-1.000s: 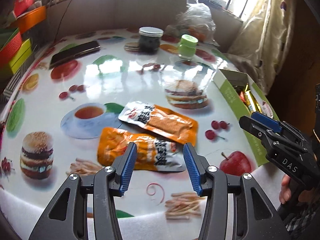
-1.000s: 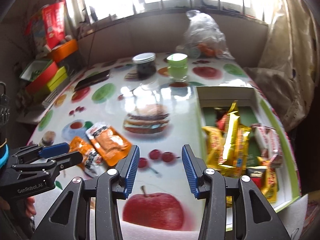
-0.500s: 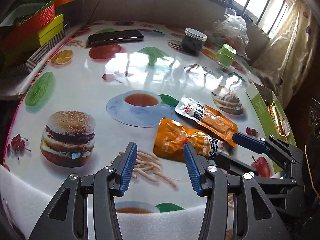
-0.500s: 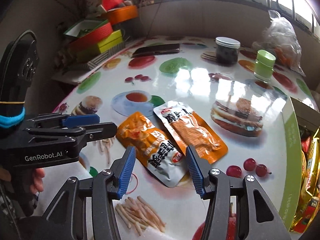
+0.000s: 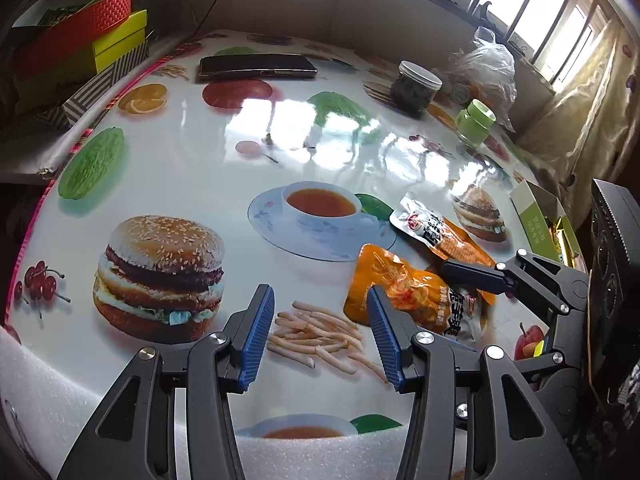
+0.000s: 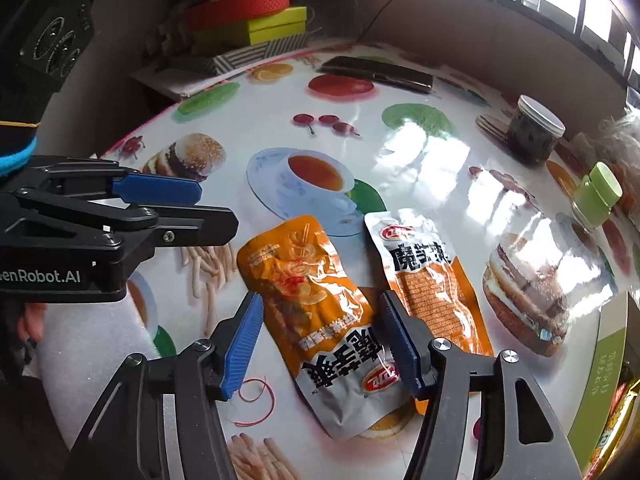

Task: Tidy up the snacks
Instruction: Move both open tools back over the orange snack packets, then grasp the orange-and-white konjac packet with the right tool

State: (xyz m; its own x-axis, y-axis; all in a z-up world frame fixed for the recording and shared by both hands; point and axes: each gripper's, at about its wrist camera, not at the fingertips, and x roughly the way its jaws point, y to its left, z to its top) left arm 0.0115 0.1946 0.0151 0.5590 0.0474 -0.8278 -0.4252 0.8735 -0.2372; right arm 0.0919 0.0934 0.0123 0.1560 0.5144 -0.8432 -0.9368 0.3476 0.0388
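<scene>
Right gripper [image 6: 320, 340] jaws, just opening, now straddle orange snack pouch [image 6: 308, 300].

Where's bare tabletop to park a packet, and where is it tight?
Free: the wide glossy stretch between the black phone and the two orange snack packets. Tight: the far corner with the dark white-lidded jar, green-capped bottle and clear plastic bag.

The tablecloth [image 5: 192, 168] is glossy white with printed burgers, fries and fruits. The two snack packets [image 6: 316, 312] are orange and silver; jar lid [image 5: 482, 112] upper right is green.
</scene>
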